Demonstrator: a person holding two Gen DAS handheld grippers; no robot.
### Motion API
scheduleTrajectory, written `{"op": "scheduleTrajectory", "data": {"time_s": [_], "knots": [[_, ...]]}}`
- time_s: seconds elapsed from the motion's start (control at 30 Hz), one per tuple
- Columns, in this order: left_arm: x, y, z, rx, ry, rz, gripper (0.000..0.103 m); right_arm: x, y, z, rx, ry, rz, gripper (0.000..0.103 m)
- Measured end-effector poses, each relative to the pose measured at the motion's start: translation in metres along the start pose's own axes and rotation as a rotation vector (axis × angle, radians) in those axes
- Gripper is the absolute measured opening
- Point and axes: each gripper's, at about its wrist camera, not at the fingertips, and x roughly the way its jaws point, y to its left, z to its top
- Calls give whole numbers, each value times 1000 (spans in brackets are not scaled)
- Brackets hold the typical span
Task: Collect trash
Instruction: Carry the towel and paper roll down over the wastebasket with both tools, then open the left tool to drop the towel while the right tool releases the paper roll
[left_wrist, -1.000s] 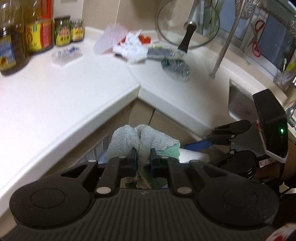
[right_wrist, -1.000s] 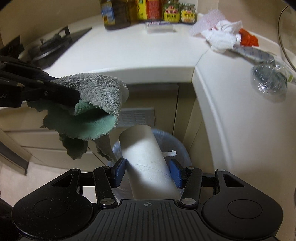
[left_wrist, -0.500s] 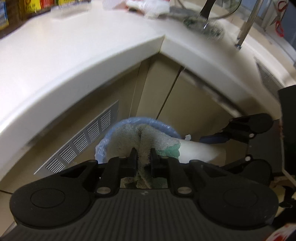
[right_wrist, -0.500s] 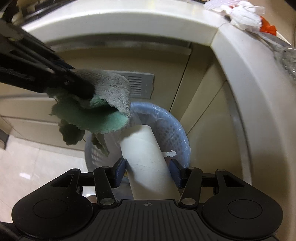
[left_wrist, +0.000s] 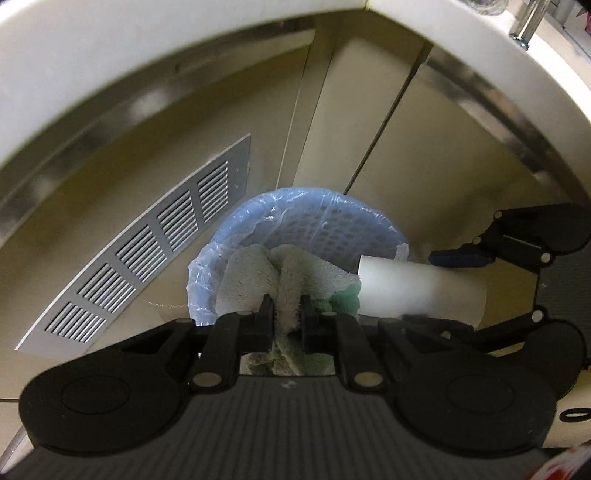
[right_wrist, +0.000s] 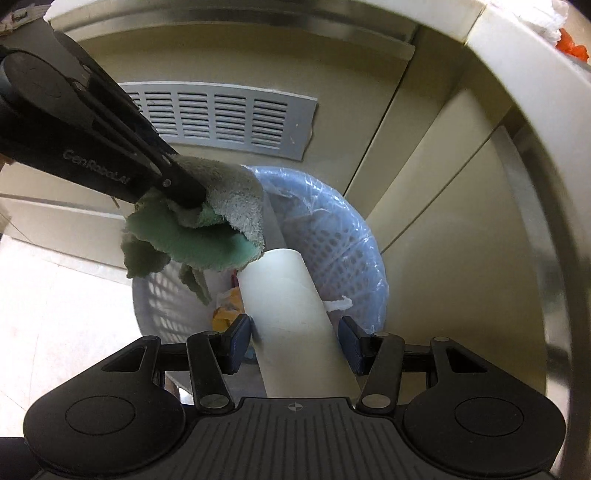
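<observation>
Left wrist view, vent: a grey slatted vent panel (left_wrist: 147, 273) is set low in the beige cabinet front at the left, under the curved white counter edge (left_wrist: 110, 74).
Left wrist view, bin: a blue perforated trash basket (left_wrist: 317, 225) lined with a clear plastic bag stands at the foot of the cabinet corner, just right of the vent.
Left gripper: the left gripper (left_wrist: 287, 314) has its jaws drawn narrow, pinching a fold of a grey-green fuzzy cloth (left_wrist: 266, 280); the cloth bunches above the basket's mouth.
Left wrist view, tube: a white cardboard tube (left_wrist: 417, 291) lies level at the right, its open end beside the cloth and over the basket's right rim, with the right gripper's dark fingers around it.
Right wrist view, left side: the left gripper (right_wrist: 184, 192) reaches in from the upper left, the cloth (right_wrist: 207, 236) hanging from its tips over the basket.
Right gripper: the right gripper (right_wrist: 293, 341) is closed partway on the cardboard tube (right_wrist: 291, 317), a blue pad against each side; the tube points down into the basket.
Right wrist view, bin: the trash basket (right_wrist: 343, 254) sits below both items, with some yellowish scraps (right_wrist: 225, 310) inside.
Right wrist view, counter: white and orange litter (right_wrist: 561, 26) lies on the counter at the top right.
</observation>
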Motion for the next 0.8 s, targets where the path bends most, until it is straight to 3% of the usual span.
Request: {"op": "scheduleTrajectory", "data": {"time_s": [0.53, 0.57, 0.67, 0.8], "knots": [[32, -2, 10, 4, 45, 10, 12, 29, -1, 1, -8, 34, -6, 52], [34, -2, 10, 7, 48, 14, 13, 30, -2, 1, -7, 36, -7, 52], [33, -1, 9, -14, 46, 13, 30, 33, -2, 2, -4, 41, -8, 52], [25, 3, 6, -26, 33, 22, 30, 34, -4, 2, -1, 45, -6, 52]]}}
